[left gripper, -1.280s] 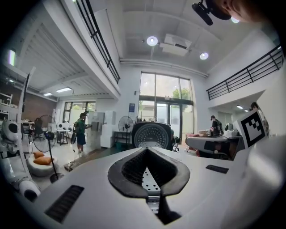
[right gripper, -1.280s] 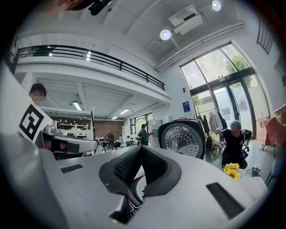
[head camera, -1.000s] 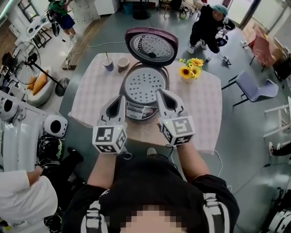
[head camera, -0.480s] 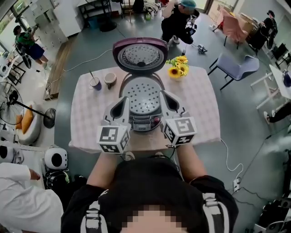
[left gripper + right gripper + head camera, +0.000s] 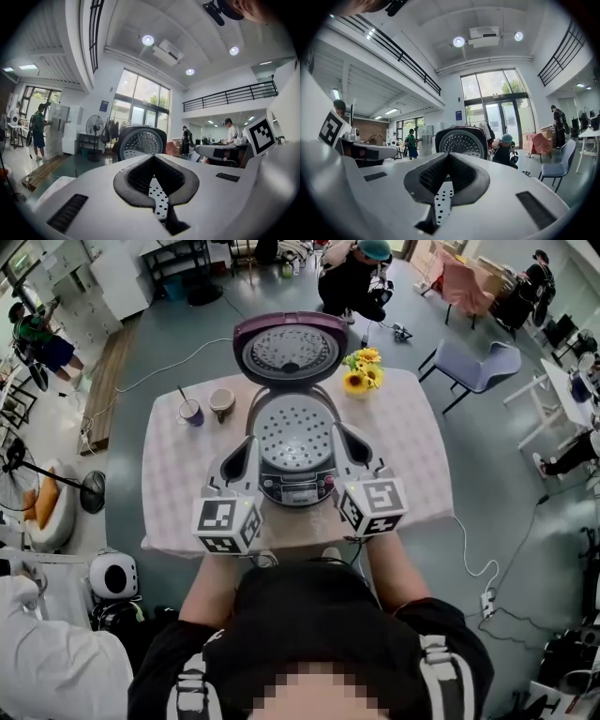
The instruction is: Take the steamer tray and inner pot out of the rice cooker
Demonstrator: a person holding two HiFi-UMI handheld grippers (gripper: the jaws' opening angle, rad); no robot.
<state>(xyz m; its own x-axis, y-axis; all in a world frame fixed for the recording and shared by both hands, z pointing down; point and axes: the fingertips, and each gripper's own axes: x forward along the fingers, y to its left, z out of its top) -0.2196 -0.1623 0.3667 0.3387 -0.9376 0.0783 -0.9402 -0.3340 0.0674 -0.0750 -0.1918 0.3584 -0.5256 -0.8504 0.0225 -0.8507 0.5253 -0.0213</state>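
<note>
Approach: left tool [image 5: 247, 444] at 9 o'clock of the tray [image 5: 293, 430], right tool [image 5: 339, 434] at 3, both jaws together, empty; next they likely must part to grip its rim

Steamer tray [image 5: 294, 432] fills the rice cooker [image 5: 295, 488] — beneath it, all hidden
</note>
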